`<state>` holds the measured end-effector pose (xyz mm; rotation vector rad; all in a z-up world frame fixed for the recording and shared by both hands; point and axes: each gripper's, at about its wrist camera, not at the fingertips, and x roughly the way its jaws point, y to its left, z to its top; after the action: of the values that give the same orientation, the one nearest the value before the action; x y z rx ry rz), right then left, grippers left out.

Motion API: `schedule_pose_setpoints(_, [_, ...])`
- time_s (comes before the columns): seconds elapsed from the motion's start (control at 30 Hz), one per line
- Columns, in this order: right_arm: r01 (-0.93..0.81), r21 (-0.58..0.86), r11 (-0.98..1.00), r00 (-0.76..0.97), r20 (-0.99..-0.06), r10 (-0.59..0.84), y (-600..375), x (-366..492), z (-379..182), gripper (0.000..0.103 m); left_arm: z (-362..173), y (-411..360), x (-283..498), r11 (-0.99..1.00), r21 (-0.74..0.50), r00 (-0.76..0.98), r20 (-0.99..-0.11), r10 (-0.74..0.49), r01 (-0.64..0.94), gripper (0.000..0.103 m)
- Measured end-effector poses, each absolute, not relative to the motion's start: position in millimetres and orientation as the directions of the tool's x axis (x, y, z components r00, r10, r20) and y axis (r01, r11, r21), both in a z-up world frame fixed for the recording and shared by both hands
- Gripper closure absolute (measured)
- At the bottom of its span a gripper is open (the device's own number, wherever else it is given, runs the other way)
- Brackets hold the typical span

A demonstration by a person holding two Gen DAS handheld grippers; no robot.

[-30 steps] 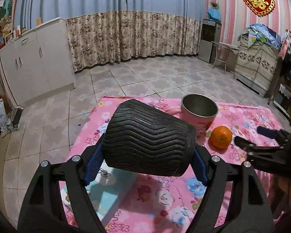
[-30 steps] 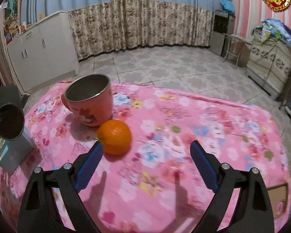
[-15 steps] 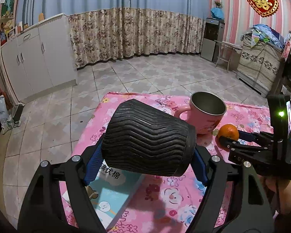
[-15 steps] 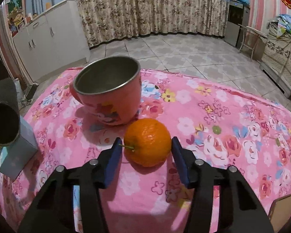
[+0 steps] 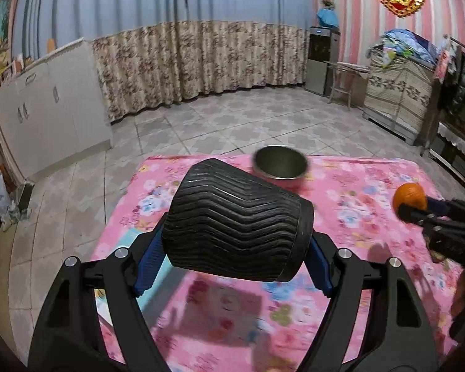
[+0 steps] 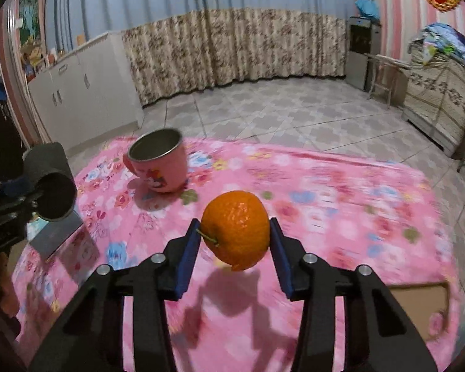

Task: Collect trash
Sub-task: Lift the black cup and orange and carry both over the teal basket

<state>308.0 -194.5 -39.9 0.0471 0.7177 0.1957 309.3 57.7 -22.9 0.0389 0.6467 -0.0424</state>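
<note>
My left gripper [image 5: 232,263] is shut on a black ribbed bin [image 5: 237,224], held on its side above the table's left part with its open mouth facing right. The bin also shows in the right wrist view [image 6: 51,183] at the left. My right gripper [image 6: 235,238] is shut on an orange [image 6: 236,228] and holds it lifted above the pink flowered tablecloth [image 6: 325,204]. In the left wrist view the orange [image 5: 408,197] shows at the right, in the right gripper's fingers [image 5: 418,214].
A pink mug [image 6: 158,166] with a steel inside stands on the cloth at the back left; it also shows in the left wrist view [image 5: 279,166]. A light blue box [image 6: 51,232] lies under the bin. A brown card [image 6: 418,307] lies at the right edge.
My right gripper closed on the orange and lifted it off the cloth, pulling back from the mug. My left gripper kept hold of the bin and shifted slightly.
</note>
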Motion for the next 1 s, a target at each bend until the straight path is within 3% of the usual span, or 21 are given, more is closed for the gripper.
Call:
schedule_pose_setpoints(0.4, [0.028, 0.042, 0.999, 0.81, -0.586, 0.002, -307.1, 182.0, -3.0, 0.059, 1.6, -55.4, 240.7, 0.975, 0.007, 0.787, -0.592, -0.174, 0.221, 0.027])
schedule_pose_setpoints(1.0, [0.404, -0.017, 0.915, 0.754, -0.56, -0.343, -468.4, 63.1, -11.4, 0.059, -16.8, -242.9, 181.0, 0.884, -0.041, 0.692, -0.605, -0.393, 0.466, 0.027])
